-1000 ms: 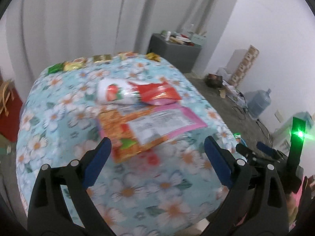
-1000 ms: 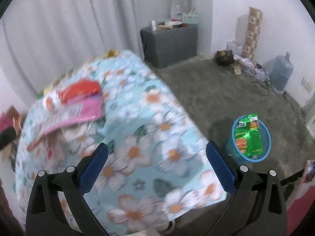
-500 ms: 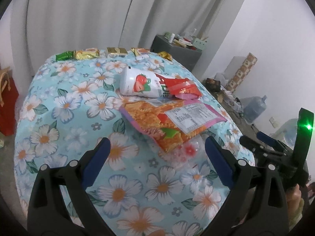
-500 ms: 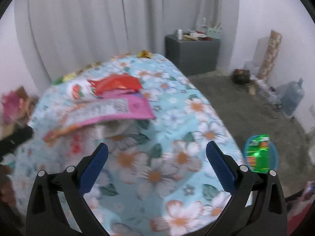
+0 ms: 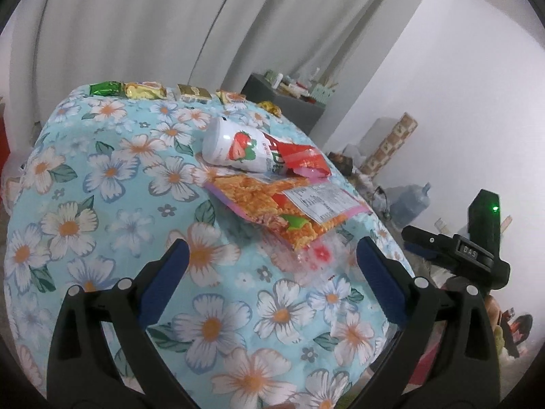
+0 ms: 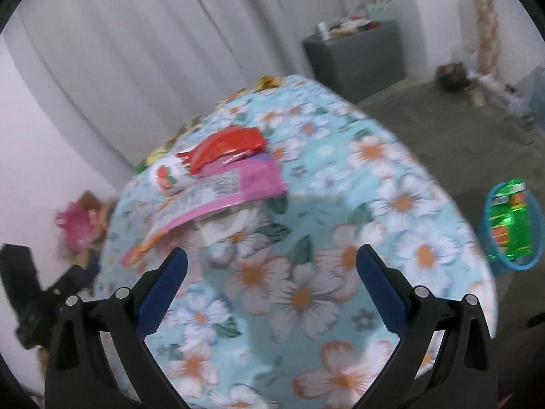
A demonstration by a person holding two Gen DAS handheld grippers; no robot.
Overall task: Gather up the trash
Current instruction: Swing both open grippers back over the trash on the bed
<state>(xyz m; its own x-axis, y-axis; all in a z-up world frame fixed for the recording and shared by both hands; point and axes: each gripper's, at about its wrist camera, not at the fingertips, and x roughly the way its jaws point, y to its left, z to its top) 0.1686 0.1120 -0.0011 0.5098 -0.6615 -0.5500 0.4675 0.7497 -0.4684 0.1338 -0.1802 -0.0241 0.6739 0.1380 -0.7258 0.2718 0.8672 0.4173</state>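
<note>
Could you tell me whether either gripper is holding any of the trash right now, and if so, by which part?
Nothing is held. The left gripper and right gripper are both open and empty above the floral tablecloth.

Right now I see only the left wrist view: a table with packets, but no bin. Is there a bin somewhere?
Observer: Yes. In the right wrist view a blue bin stands on the floor, beyond the right edge of the table.
Operator: Is it empty?
Observer: No, a green packet stands in it.
Operator: Does the right hand-held gripper hold anything?
Observer: No, its jaws are wide open and there is nothing between them.
</note>
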